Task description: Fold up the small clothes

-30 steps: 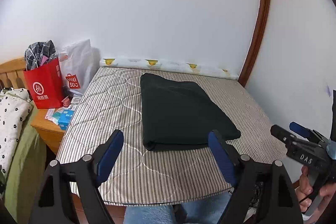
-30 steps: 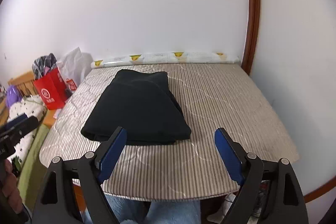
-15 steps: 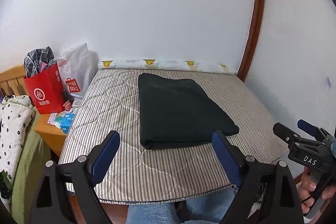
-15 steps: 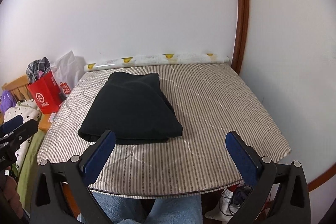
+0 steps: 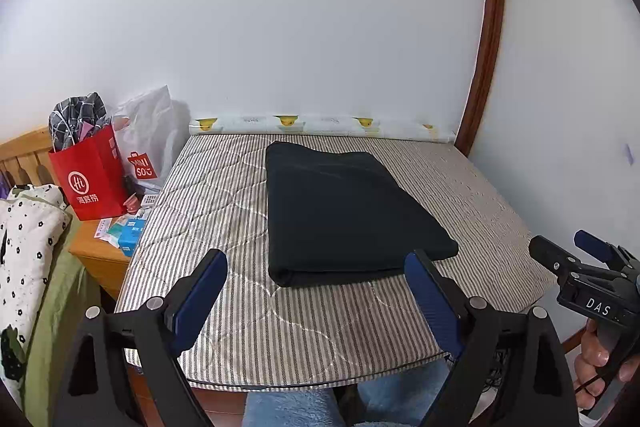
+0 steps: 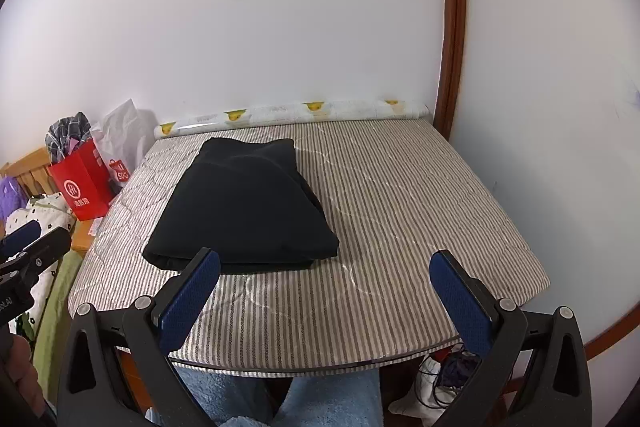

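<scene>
A black garment (image 5: pixel 344 211) lies folded into a thick rectangle on the striped quilted table top (image 5: pixel 224 211). It also shows in the right wrist view (image 6: pixel 244 203), left of the table's middle. My left gripper (image 5: pixel 316 295) is open and empty, held above the near edge, in front of the garment. My right gripper (image 6: pixel 326 301) is open and empty, held above the near edge, to the right of the garment. The right gripper also shows at the far right of the left wrist view (image 5: pixel 576 267).
A red paper bag (image 5: pixel 94 179) and a white shopping bag (image 5: pixel 148 143) stand on a wooden nightstand (image 5: pixel 96 255) to the left. A patterned roll (image 5: pixel 320 125) lies along the far wall. A wooden frame (image 5: pixel 486 39) rises at the right corner. A spotted quilt (image 5: pixel 28 239) lies far left.
Both grippers have drawn back and up from the table, so more of the near edge and wall shows. The right gripper's jaws stand wider apart. The garment has not moved.
</scene>
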The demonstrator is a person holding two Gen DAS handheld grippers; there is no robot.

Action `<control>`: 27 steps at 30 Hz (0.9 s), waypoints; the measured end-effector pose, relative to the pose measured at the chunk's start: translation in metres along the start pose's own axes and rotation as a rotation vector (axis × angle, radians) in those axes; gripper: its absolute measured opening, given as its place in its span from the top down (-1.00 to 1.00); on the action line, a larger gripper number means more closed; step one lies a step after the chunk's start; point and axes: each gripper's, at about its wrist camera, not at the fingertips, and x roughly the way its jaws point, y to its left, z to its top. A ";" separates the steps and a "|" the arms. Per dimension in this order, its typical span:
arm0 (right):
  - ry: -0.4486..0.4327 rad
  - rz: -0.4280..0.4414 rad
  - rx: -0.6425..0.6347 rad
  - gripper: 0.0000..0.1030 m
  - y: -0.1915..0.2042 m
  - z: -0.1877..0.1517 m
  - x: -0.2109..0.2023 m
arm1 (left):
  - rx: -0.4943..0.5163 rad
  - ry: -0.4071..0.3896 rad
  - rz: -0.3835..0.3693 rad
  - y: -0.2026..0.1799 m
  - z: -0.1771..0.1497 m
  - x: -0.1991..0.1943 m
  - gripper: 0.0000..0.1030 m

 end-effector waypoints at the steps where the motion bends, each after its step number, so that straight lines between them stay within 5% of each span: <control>1: 0.000 0.000 -0.001 -1.00 0.000 0.000 0.000 | 0.000 0.000 0.001 0.000 0.000 0.000 -0.75; 27: -0.003 0.001 0.016 -1.00 -0.006 -0.001 -0.001 | -0.003 0.005 0.013 -0.001 -0.001 -0.001 -0.75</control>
